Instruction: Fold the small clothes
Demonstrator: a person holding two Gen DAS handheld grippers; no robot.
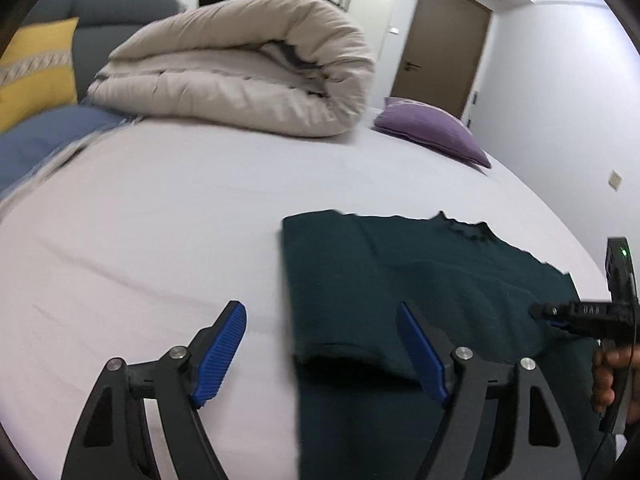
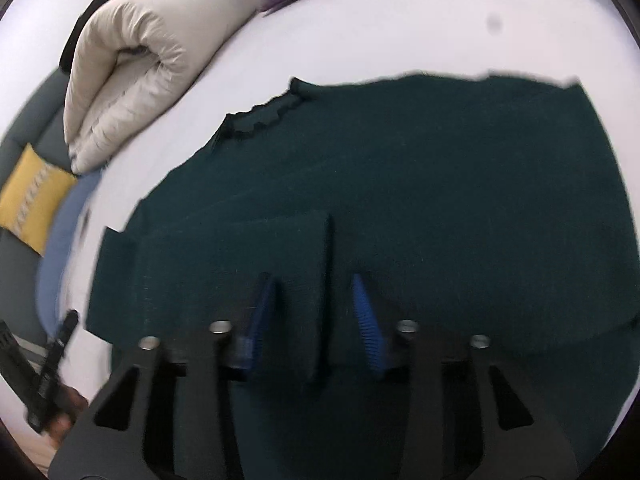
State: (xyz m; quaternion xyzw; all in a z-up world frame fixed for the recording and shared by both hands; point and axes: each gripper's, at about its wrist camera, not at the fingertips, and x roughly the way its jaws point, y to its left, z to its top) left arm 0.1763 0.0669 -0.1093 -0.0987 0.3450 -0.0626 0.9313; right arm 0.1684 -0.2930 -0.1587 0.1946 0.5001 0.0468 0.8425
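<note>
Dark-green sweater [image 2: 440, 184] half folded on bed [image 1: 160, 220]; left gripper [image 1: 320, 352] fingers spread, empty; right gripper [image 2: 316, 320] fingers narrowed astride folded sleeve [image 2: 240, 264] edge at 6 o'clock, not pinching. Grab edge squarely.

1. The left wrist view looks low across the bed [image 1: 160, 220] toward the door [image 1: 440, 48].
2. The right wrist view tilts steeply down, close above the dark green garment [image 2: 440, 180].
3. Both share the garment and the rolled duvet [image 1: 240, 80].

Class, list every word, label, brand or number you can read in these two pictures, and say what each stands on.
No text reads clearly anywhere.
Small pale lettering on the side of the right gripper: too small and blurred to read.
The dark green garment carries no visible label or print.
</note>
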